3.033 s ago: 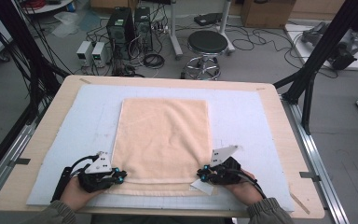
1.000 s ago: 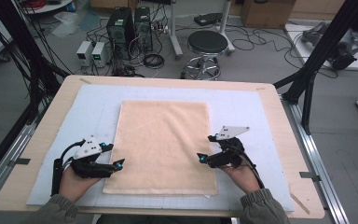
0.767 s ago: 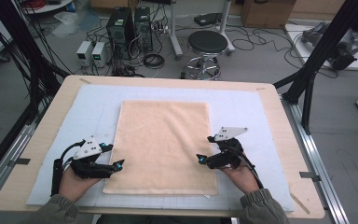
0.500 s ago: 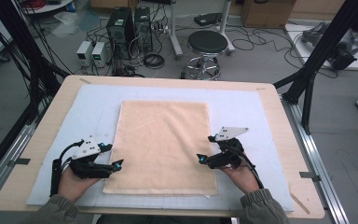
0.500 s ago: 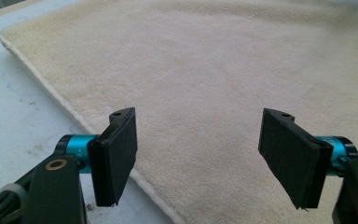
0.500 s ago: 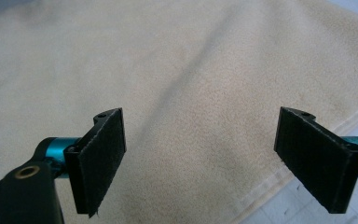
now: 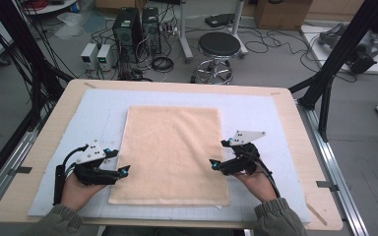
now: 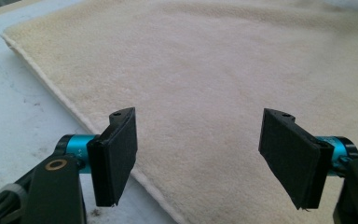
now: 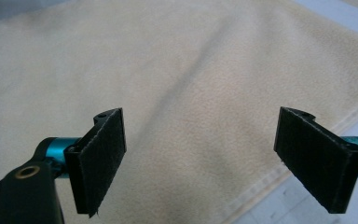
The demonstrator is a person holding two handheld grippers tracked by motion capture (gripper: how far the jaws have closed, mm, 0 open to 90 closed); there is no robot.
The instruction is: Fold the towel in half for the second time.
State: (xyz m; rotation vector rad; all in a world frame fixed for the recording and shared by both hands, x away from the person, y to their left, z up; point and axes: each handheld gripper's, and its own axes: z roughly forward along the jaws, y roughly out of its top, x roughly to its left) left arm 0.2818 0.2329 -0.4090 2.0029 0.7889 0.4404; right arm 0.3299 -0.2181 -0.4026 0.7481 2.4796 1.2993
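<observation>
Olive sleeves (image 7: 275,219), black teal-jointed hand-held grippers (image 7: 219,153)

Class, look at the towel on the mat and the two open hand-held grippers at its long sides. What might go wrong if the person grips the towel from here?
1. The left hand-held gripper straddles the edge of the towel, one jaw over the white mat; closing could miss the hem or pinch only a sliver.
2. The right hand-held gripper hangs just inside the towel's right hem; its grip may slip off.
3. The grippers sit at slightly different heights along the towel, so a fold might come out skewed.
</observation>
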